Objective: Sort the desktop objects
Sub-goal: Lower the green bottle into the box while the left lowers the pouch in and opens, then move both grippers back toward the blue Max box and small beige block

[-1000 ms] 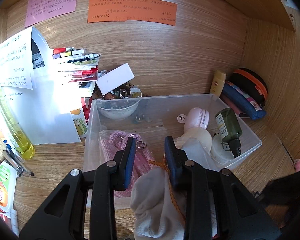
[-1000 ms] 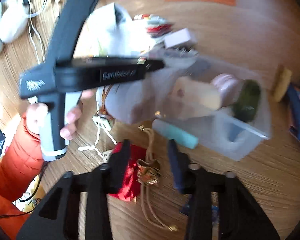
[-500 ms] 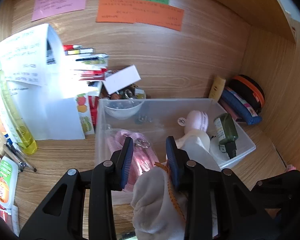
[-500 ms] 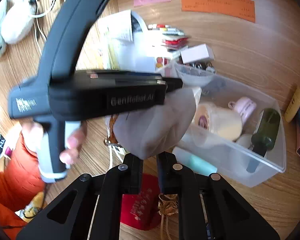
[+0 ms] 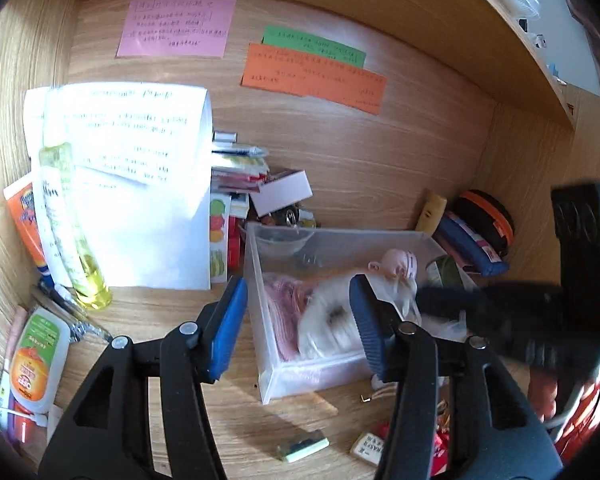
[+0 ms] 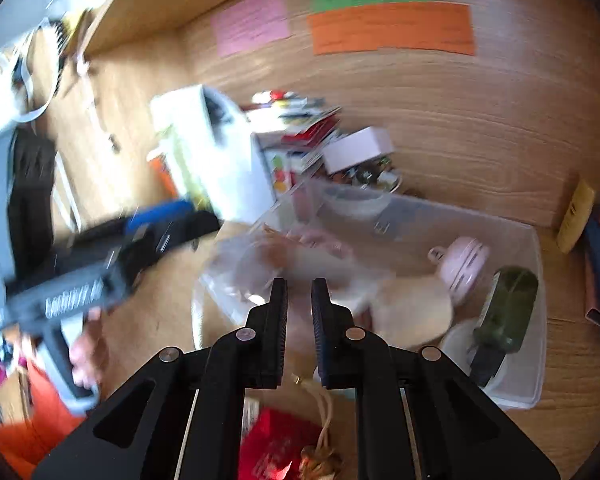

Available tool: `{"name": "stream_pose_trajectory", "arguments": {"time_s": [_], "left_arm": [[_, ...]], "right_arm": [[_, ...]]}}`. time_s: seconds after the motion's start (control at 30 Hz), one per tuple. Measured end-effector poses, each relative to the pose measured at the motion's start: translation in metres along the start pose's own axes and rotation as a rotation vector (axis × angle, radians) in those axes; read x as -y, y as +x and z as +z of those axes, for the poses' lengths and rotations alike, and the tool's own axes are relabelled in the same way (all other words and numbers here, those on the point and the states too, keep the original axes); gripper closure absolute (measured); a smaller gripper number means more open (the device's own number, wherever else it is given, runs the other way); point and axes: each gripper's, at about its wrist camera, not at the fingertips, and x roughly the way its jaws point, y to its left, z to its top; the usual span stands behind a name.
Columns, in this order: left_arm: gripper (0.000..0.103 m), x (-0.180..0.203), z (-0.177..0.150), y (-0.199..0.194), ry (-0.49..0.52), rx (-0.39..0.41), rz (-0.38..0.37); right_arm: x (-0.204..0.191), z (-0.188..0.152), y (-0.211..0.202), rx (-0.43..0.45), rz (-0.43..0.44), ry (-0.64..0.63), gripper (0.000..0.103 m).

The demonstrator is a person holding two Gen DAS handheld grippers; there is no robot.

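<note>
Two hand-held grippers work over a cluttered wooden desk point(image 5: 340, 168). Nearest the lens in the left wrist view, the left gripper point(image 5: 298, 320) hangs above the desk's front with its blue-padded jaws spread wide and nothing between them, its left finger over bare wood and its right over the clear plastic bin point(image 5: 260, 312). In the right wrist view, the right gripper point(image 6: 299, 304) points at the bin's near wall with its jaws drawn to a narrow gap, holding nothing that can be seen; a red pouch point(image 6: 272, 444) with a tan drawstring lies on the desk beneath it. A bare hand point(image 6: 82, 360), motion-blurred, grips the left tool's handle at the left edge.

Just beyond, one bin holds the sorted items: one white cloth bundle point(image 5: 328, 312), blurred, lying on one pink mesh bag point(image 5: 286, 304); one pink round brush point(image 6: 462, 266); one dark green bottle point(image 6: 508, 304); and one cream-coloured round item point(image 6: 416, 308).

Farther back stand one yellow bottle point(image 5: 74, 240), one folded white sheet point(image 5: 140, 184) and one white box point(image 5: 286, 198). On the back wall hang three notes: one pink point(image 5: 176, 26), one green point(image 5: 314, 48), one orange point(image 5: 312, 78).
</note>
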Motion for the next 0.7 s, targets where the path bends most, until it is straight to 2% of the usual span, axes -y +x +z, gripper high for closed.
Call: {"name": "stream_pose_trajectory", "arguments": {"time_s": [0.17, 0.27, 0.33, 0.4, 0.47, 0.57, 0.63, 0.7], "left_arm": [[0.050, 0.000, -0.007, 0.005, 0.008, -0.034, -0.006], [0.039, 0.002, -0.011, 0.005, 0.012, -0.039, -0.010], [0.038, 0.005, -0.014, 0.002, 0.019, -0.036, -0.011], [0.037, 0.008, -0.017, 0.000, 0.028, -0.037, -0.003], [0.033, 0.012, -0.021, -0.004, 0.038, -0.039, 0.006], [0.029, 0.021, -0.027, -0.011, 0.065, -0.045, 0.029], [0.023, 0.028, -0.032, -0.015, 0.087, -0.051, 0.041], [0.008, 0.035, -0.038, -0.021, 0.108, -0.047, 0.064]], "right_arm": [[0.013, 0.003, -0.004, 0.005, -0.025, 0.048, 0.092], [0.015, -0.004, -0.013, 0.008, -0.056, 0.036, 0.091], [0.016, -0.009, -0.021, 0.009, -0.071, 0.031, 0.083], [0.019, -0.015, -0.029, 0.018, -0.090, 0.026, 0.062], [0.020, -0.023, -0.040, 0.039, -0.129, 0.016, 0.050], [0.022, -0.034, -0.053, 0.053, -0.163, 0.001, 0.038], [0.024, -0.042, -0.060, 0.050, -0.176, -0.004, 0.031], [0.024, -0.050, -0.066, 0.050, -0.191, -0.013, 0.025]]}}
